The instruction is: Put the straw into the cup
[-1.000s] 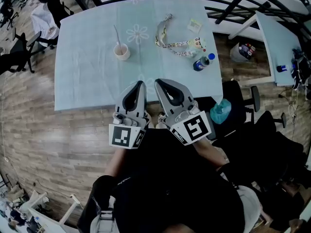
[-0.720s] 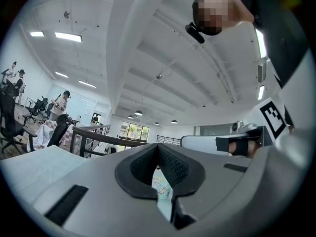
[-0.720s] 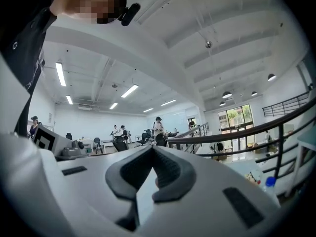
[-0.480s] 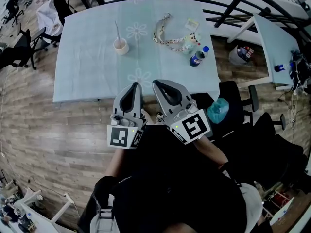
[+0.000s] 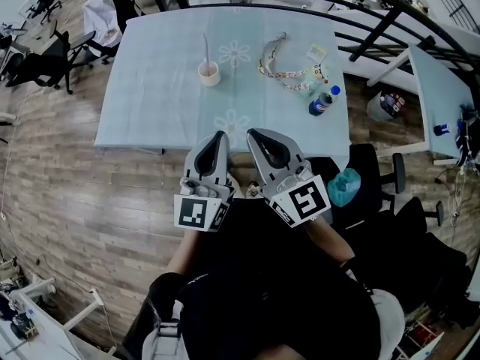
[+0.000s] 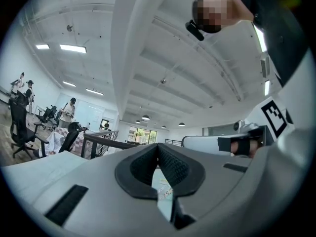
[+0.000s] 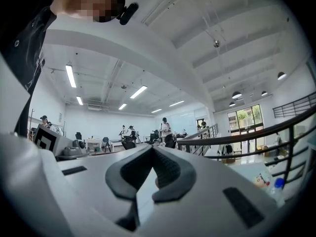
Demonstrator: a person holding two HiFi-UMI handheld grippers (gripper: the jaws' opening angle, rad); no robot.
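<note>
We hold 2 grippers side by side above the wooden floor, just short of the near edge of the table, and both point toward it. The left gripper has its jaws pressed together at the tips with nothing between them, as its own view shows. The right gripper is likewise closed and empty, and its marker cube faces up at us.

The cup stands on the far left part of the table, well apart from both grippers. The straw stands in it, leaning against the rim. To the right of the cup lie a lanyard and a small card. A bottle sits near the table's right edge.
</note>
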